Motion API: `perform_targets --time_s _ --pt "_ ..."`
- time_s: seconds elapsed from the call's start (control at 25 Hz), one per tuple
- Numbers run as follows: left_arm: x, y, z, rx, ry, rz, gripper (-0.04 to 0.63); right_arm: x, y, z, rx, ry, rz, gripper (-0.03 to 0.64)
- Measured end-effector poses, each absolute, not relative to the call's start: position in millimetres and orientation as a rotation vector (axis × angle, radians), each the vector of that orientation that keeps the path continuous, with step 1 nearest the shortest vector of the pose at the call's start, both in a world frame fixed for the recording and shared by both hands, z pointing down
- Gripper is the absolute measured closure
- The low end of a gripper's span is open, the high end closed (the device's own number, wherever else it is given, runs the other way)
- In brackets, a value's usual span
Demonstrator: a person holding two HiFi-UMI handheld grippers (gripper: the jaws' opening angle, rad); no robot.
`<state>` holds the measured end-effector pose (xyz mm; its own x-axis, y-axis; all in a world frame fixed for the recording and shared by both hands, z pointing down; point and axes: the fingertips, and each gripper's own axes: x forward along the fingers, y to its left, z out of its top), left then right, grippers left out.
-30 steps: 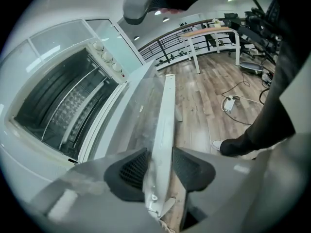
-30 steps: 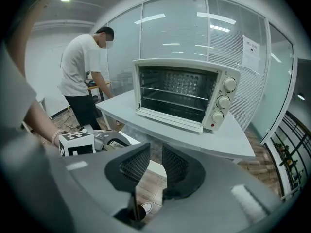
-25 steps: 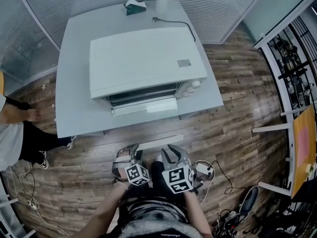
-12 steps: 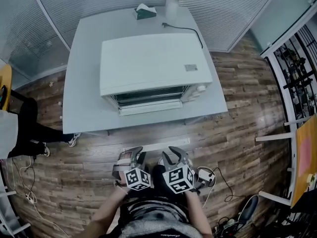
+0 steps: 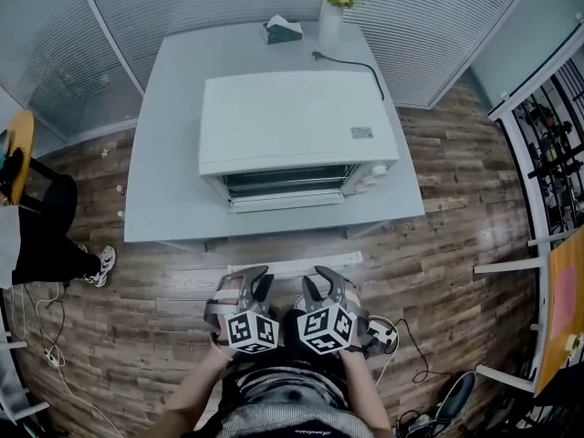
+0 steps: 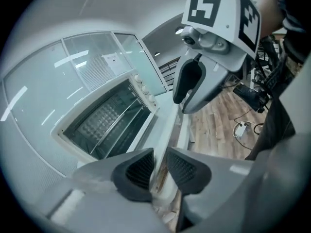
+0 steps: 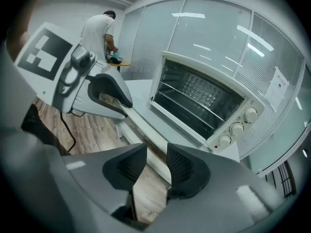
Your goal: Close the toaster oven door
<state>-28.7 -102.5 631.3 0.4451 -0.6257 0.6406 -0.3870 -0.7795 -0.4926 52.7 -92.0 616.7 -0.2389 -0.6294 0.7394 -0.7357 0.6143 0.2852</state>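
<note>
while both grippers hang low over the wooden floor (image 5: 438, 208), just short of the table (image 5: 164, 181), the toaster oven (image 5: 297, 121) sits well ahead of them on the tabletop, its door (image 5: 287, 201) folded down and open toward them. the left gripper (image 5: 253, 286) has just been closing, its jaws at a narrow gap with nothing between; the right gripper (image 5: 319, 286), just beside it, has just been opening, jaws apart and empty. only floor and the table's front edge separate them from the door. at far left stands a person (image 5: 41, 231); behind the oven sit a tissue box (image 5: 283, 29), a vase (image 5: 330, 21) and a black cord (image 5: 351, 60); a power strip (image 5: 381, 336) lies by the right gripper.
</note>
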Motion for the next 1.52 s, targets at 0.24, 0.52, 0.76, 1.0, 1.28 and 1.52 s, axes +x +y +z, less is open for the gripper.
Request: perform_targets --time_s 0.24,0.52,0.76,1.0,1.28,1.52 --pt "-29 -111 616 -2.426 0.877 -1.223 0.505 55 -105 599 1.145 -1.948 0.117 0.514" --pt "-29 -123 597 -2.395 0.882 -1.193 0.506 54 -121 579 1.185 -1.926 0.016 0.513" --pt "-29 -136 579 -2.381 0.904 -1.15 0.505 52 -133 562 1.203 -1.944 -0.015 0.531" --pt "-32 -140 563 -2.478 0.965 -1.055 0.488 51 -141 553 1.184 -1.977 0.02 0.527" --pt "-37 -128 555 -2.659 0.923 -1.038 0.414 52 -158 537 1.234 -2.01 0.008 0.526" --pt "-38 -130 571 -2.473 0.802 -1.221 0.411 51 -171 525 1.256 -2.024 -0.014 0.528"
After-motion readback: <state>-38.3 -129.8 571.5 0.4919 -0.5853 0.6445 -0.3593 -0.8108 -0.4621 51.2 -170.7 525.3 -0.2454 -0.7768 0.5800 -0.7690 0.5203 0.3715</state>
